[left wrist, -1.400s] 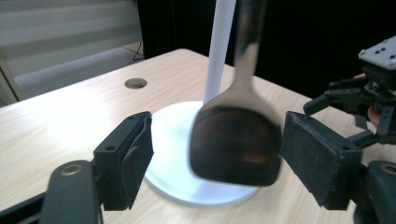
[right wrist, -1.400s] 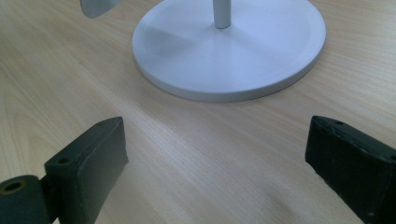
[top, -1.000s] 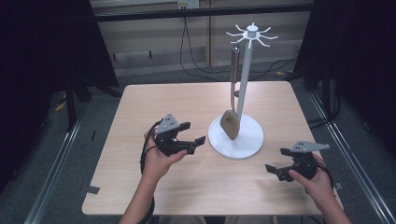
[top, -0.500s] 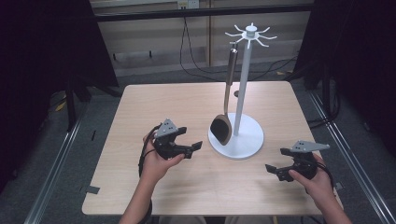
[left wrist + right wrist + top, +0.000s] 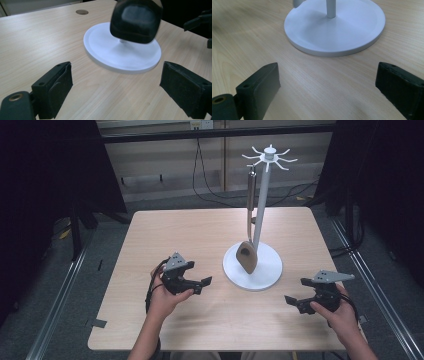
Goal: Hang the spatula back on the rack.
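A white stand with a round base, a pole and a ring of hooks rises right of the table's middle. A long utensil with a brown head hangs from one hook, its head just above the base. My left gripper sits left of the base, open; its jaws have just been opening and nothing lies between them. In the left gripper view the gripper faces the base and the blurred dark utensil head. My right gripper rests open near the front right, and in its own view it faces the base.
The table is light wood with a small round hole in its top. Dark curtains and cables stand behind it. Metal rails run along the floor on both sides.
My left gripper has drawn back from the stand toward the table's front and sunk a little. The hanging utensil has swung on its hook. The right gripper has kept still.
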`<state>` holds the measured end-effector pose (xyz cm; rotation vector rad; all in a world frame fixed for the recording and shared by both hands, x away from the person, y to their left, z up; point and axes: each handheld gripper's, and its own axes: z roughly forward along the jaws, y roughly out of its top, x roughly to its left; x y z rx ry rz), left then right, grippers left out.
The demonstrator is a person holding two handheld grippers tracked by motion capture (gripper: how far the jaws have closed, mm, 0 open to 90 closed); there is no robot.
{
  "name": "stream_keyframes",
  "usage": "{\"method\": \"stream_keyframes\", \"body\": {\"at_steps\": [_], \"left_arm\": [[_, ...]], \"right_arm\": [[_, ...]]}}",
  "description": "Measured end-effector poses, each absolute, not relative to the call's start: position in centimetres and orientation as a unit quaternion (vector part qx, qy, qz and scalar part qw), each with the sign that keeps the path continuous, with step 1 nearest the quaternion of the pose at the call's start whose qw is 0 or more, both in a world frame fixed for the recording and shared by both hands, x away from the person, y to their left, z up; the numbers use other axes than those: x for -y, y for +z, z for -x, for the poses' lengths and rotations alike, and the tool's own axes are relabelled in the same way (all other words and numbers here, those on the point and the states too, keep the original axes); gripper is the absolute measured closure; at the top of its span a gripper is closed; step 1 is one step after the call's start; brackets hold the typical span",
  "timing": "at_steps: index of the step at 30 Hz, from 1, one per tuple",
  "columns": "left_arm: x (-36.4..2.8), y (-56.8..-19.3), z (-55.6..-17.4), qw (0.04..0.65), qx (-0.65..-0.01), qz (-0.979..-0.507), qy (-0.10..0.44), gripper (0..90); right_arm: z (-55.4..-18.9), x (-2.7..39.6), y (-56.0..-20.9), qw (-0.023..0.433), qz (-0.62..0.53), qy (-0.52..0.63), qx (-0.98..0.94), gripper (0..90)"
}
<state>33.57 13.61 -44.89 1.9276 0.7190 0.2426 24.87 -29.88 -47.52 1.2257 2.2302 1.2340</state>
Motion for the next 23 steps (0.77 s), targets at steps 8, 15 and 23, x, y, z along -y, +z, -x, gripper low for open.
{"method": "stream_keyframes", "body": {"at_steps": [8,15,23], "left_arm": [[-14.4,-45.9,-34.0,0.493,-0.315,-0.805,0.101,10.1],[-15.0,-46.6,-34.2,0.482,-0.326,-0.807,0.098,9.6],[-14.9,-46.7,-34.3,0.483,-0.326,-0.807,0.092,9.9]], "right_arm": [[-24.9,29.9,-47.5,0.155,-0.426,0.431,-0.78,4.9],[-25.0,29.9,-47.6,0.153,-0.426,0.432,-0.78,4.9],[-25.0,29.9,-47.7,0.151,-0.426,0.431,-0.781,4.9]]}}
